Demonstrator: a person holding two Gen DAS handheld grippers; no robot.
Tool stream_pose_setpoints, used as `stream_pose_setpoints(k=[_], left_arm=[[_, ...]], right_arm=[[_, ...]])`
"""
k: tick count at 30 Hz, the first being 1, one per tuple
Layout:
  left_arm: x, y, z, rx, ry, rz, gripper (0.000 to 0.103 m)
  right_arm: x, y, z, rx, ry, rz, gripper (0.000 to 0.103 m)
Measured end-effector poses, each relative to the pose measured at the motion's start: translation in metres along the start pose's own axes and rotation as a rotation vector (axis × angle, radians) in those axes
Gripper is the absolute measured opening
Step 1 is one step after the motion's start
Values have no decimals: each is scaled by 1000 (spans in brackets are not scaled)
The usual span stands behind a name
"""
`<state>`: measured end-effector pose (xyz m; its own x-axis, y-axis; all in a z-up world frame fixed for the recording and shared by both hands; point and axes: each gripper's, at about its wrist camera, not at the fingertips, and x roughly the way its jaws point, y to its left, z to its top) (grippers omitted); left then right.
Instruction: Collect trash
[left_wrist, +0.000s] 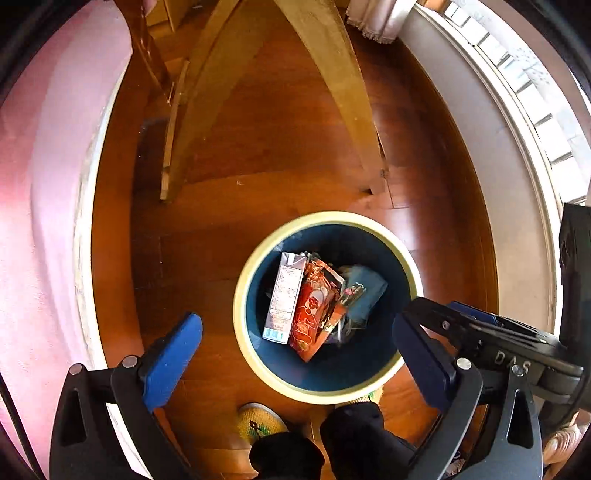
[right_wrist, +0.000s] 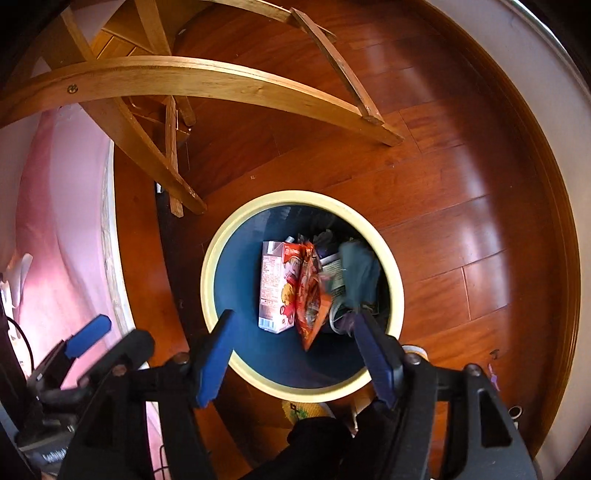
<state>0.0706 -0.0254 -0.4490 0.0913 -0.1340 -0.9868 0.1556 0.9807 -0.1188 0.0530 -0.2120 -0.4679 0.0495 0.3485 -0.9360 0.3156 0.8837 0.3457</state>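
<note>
A round bin with a cream rim (left_wrist: 258, 251) (right_wrist: 210, 258) and dark blue inside stands on the wood floor. In it lie a white drink carton (left_wrist: 282, 297) (right_wrist: 271, 286), an orange-red snack bag (left_wrist: 314, 310) (right_wrist: 308, 295) and a grey-blue wrapper (left_wrist: 364, 291) (right_wrist: 356, 273). My left gripper (left_wrist: 299, 350) is open and empty above the bin's near rim. My right gripper (right_wrist: 295, 354) is open and empty above the bin; it also shows at the right of the left wrist view (left_wrist: 491, 332).
Light wooden chair legs (left_wrist: 343, 92) (right_wrist: 192, 79) stand just beyond the bin. A pink bed edge (left_wrist: 48, 206) (right_wrist: 55, 221) runs along the left. A white wall and window (left_wrist: 517, 129) lie to the right. A slippered foot (left_wrist: 258, 421) is below the bin.
</note>
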Motion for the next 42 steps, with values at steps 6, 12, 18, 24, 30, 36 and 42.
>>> stream_pose_setpoints(k=[6, 12, 18, 24, 30, 36, 42], left_arm=[[-12, 3, -4, -21, -43, 13, 102], [-28, -1, -7, -40, -31, 18, 102], [-65, -1, -15, -61, -58, 78, 102], [-112, 5, -16, -69, -73, 86, 102], [-173, 4, -13, -64, -122, 94, 102], [-229, 1, -6, -47, -157, 125, 102], [-285, -4, 1, -50, -190, 147, 102]], right_arm=[[-5, -5, -2, 4, -15, -10, 66], [-23, 2, -7, -12, -34, -18, 68], [-52, 14, -14, -18, -61, -18, 69], [-89, 31, -22, -15, -87, -20, 69], [-148, 55, -30, -35, -137, -18, 70], [-201, 78, -35, -64, -183, -27, 76], [-252, 103, -37, -128, -209, -20, 77]])
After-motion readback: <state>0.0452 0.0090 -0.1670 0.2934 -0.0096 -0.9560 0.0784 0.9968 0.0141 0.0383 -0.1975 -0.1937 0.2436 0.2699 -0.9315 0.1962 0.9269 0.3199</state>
